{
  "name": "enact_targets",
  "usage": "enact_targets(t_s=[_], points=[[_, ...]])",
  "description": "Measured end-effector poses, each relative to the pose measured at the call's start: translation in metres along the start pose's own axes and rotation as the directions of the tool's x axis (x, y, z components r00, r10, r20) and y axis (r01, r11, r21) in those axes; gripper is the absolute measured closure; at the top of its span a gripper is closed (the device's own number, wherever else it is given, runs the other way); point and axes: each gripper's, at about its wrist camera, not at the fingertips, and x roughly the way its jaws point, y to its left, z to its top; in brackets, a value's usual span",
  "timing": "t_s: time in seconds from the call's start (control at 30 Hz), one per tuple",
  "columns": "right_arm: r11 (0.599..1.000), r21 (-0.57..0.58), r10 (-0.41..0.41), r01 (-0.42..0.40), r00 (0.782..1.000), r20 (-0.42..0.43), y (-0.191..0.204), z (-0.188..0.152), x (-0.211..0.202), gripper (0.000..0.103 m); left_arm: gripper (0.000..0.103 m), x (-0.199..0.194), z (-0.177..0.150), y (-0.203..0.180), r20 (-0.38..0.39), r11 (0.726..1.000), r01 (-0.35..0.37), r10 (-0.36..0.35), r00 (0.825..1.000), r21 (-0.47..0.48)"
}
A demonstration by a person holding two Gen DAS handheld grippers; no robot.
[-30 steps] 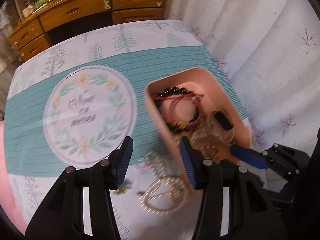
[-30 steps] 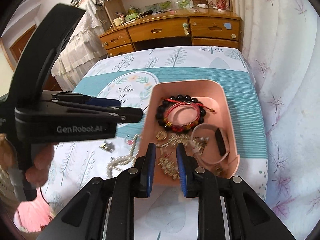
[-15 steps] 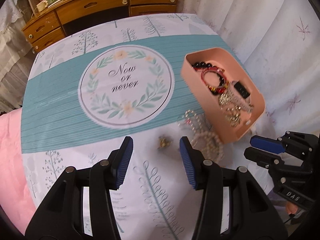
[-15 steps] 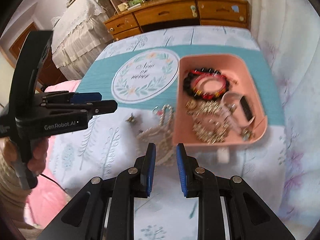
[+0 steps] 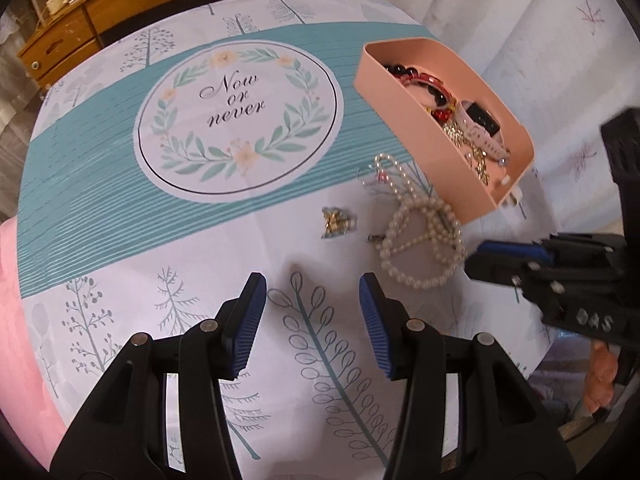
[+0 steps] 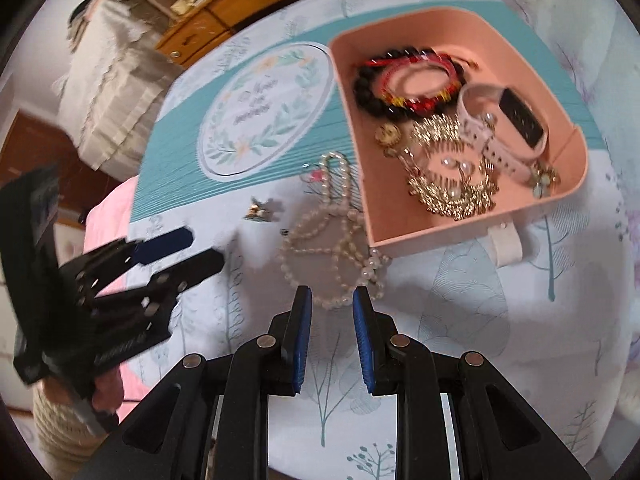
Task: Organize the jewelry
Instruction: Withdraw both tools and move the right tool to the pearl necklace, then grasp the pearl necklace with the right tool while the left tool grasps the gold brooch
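Note:
A pink tray (image 5: 416, 120) (image 6: 568, 80) sits on the table at the right and holds bead bracelets (image 6: 400, 84), a white watch (image 6: 504, 120) and a gold chain (image 6: 448, 176). A pearl necklace (image 5: 420, 232) (image 6: 336, 232) lies on the cloth beside the tray's left wall. A small gold earring (image 5: 336, 220) (image 6: 258, 210) lies left of it. My left gripper (image 5: 312, 320) is open and empty, above the cloth short of the earring. My right gripper (image 6: 330, 320) is open a little and empty, just short of the necklace.
The table wears a white and teal cloth (image 5: 80, 184) with a round "Now or never" print (image 5: 236, 116). A wooden dresser (image 5: 120, 4) stands behind the table. White curtains (image 5: 520, 20) hang on the right. A pink cloth (image 5: 16, 312) lies at the left edge.
Both grippers have pulled back from the tray toward the table's near side. The necklace and earring now lie ahead of them. The right gripper's fingers have parted slightly.

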Motion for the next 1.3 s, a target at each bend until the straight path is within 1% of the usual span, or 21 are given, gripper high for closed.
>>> enact_targets(t_s=[0.17,0.3,0.4,0.53,0.6,0.77,0.93,1.1,1.3], points=[[0.997,0.056,-0.049,0.050,0.999,-0.018,-0.004,0.006,0.020,0.082,0.058,0.007,-0.003,0.009,-0.006,1.000,0.030,-0.030,1.000,-0.001],[0.994,0.069,-0.083,0.082,0.997,0.005,0.000,0.010,0.025,0.081,0.058,0.010,-0.003,0.017,-0.005,0.999,0.053,-0.054,0.999,-0.006],[0.992,0.054,-0.119,0.118,0.993,0.022,0.007,0.014,0.029,0.081,0.058,0.012,-0.001,0.021,0.000,0.998,0.069,-0.069,0.998,-0.007],[0.983,-0.003,-0.185,0.185,0.981,0.054,0.021,0.014,0.033,0.082,0.058,0.016,0.003,0.024,0.006,0.996,0.084,-0.084,0.996,-0.003],[0.975,-0.046,-0.213,0.216,0.975,0.069,0.028,0.010,0.035,0.093,0.058,0.018,0.006,0.025,0.007,0.996,0.094,-0.094,0.996,-0.004],[0.983,-0.070,-0.162,0.167,0.984,0.070,0.030,0.008,0.036,0.095,0.058,0.019,0.014,0.025,0.009,0.991,0.129,-0.129,0.992,-0.016],[0.987,-0.086,-0.128,0.135,0.989,0.080,0.026,0.002,0.025,0.095,0.058,0.024,0.028,0.025,0.003,0.986,0.158,-0.158,0.987,-0.061],[0.990,-0.102,-0.090,0.101,0.990,0.109,0.024,-0.004,0.005,0.095,0.058,0.037,0.039,0.024,-0.024,0.984,0.147,-0.150,0.988,-0.095],[0.992,-0.103,-0.062,0.077,0.988,0.142,0.016,-0.007,-0.017,0.095,0.058,0.043,0.045,0.020,-0.032,0.988,0.114,-0.118,0.993,-0.101]])
